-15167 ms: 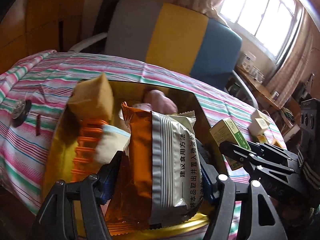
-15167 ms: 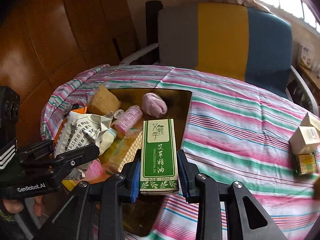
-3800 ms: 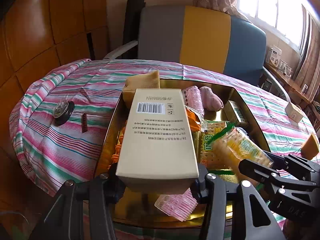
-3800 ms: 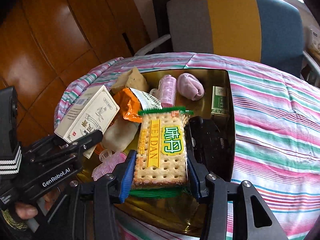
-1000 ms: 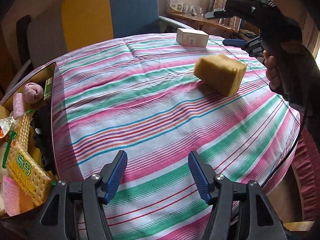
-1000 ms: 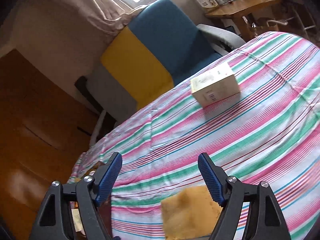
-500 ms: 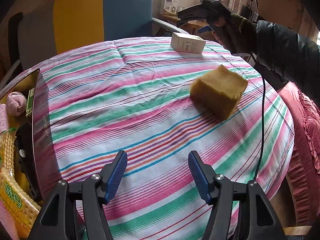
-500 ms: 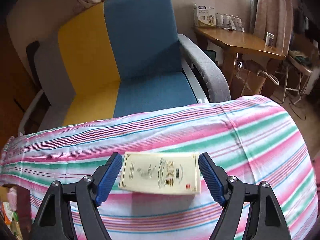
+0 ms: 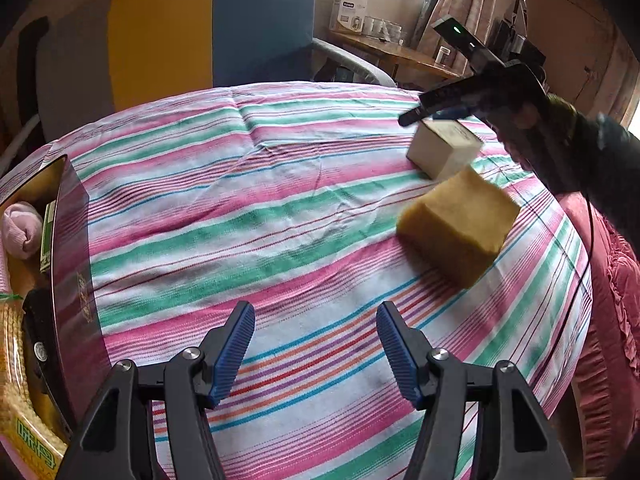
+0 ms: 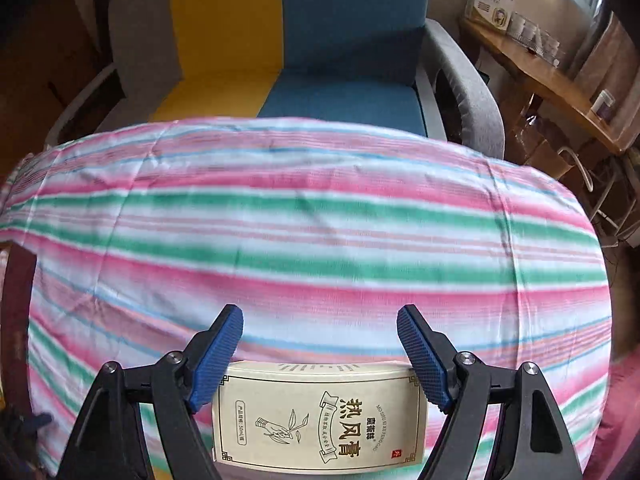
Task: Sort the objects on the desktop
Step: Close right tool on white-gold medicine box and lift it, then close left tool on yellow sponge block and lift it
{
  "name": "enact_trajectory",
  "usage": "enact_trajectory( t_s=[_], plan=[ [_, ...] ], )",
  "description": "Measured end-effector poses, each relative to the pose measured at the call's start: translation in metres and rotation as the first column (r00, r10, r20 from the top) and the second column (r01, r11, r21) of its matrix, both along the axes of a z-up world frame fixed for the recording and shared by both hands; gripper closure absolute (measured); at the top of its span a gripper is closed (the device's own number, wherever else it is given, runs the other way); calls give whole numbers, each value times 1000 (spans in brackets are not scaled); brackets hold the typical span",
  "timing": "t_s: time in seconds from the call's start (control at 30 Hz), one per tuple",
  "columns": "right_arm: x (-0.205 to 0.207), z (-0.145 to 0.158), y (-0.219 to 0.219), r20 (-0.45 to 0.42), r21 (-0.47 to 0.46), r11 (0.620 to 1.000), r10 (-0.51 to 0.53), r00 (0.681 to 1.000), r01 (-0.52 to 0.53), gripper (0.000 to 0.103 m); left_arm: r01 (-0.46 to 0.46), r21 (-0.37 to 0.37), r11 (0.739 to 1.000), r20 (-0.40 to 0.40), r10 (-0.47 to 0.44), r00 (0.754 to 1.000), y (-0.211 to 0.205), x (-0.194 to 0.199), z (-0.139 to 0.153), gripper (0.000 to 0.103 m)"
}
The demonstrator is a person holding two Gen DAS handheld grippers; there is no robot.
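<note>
My left gripper (image 9: 316, 338) is open and empty, low over the striped tablecloth (image 9: 240, 208). A yellow sponge block (image 9: 460, 228) lies on the cloth ahead to the right. Behind it sits a cream carton (image 9: 442, 150), with my right gripper (image 9: 436, 110) right over it. In the right wrist view my right gripper (image 10: 320, 338) is open and the cream carton (image 10: 320, 412) with Chinese print lies between the bases of its fingers, untouched by the pads. A gold tray (image 9: 72, 280) at the left holds a biscuit pack (image 9: 16, 380), a pink roll (image 9: 22, 228) and a green box (image 9: 48, 240).
A yellow, blue and grey armchair (image 10: 320, 60) stands behind the table. A wooden side table (image 10: 560, 80) with small boxes and jars is at the far right. The table's right edge (image 9: 576, 280) drops off close to the sponge.
My right gripper has come down over the cream carton, which now sits deeper between its fingers. My left gripper has swung slightly, so the sponge looks nearer.
</note>
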State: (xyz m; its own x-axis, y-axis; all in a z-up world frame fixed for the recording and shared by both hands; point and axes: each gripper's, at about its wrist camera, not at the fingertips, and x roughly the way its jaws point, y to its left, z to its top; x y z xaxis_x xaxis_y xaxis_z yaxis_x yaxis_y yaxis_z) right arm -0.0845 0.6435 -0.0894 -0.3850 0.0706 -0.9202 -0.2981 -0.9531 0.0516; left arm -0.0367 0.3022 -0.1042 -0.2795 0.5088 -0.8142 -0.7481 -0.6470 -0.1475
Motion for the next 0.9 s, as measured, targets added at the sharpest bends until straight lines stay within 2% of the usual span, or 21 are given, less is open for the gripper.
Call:
enact_trajectory(
  t_s=[0.17,0.27,0.37,0.43,0.53,0.7,0.8,0.9],
  plan=[
    [70,-2,-13,-31,-85,995,-47,998,44,22,99,53,994,-19,-98,995,22,4,22,34],
    [111,2,-17,-68,-175,981,-97,993,84,22,198,72,978,-33,-196,980,41,16,33,18],
    [147,8,-20,-119,-238,964,-154,981,123,22,305,46,951,-94,-300,949,63,29,38,18],
    [170,14,-20,-167,-277,949,-202,965,151,22,374,23,927,-132,-368,921,77,36,39,18],
    [200,25,-16,-247,-323,926,-283,927,197,22,456,-28,889,-149,-455,878,96,39,36,18],
    [231,31,-16,-322,-365,896,-374,870,250,22,558,-75,826,-145,-563,814,116,38,31,18],
    [242,29,-16,-352,-387,882,-412,841,270,21,581,-94,809,-146,-588,795,122,36,28,18],
    [246,23,-17,-366,-398,872,-436,822,286,20,591,-96,801,-139,-599,789,128,27,24,18]
  ],
)
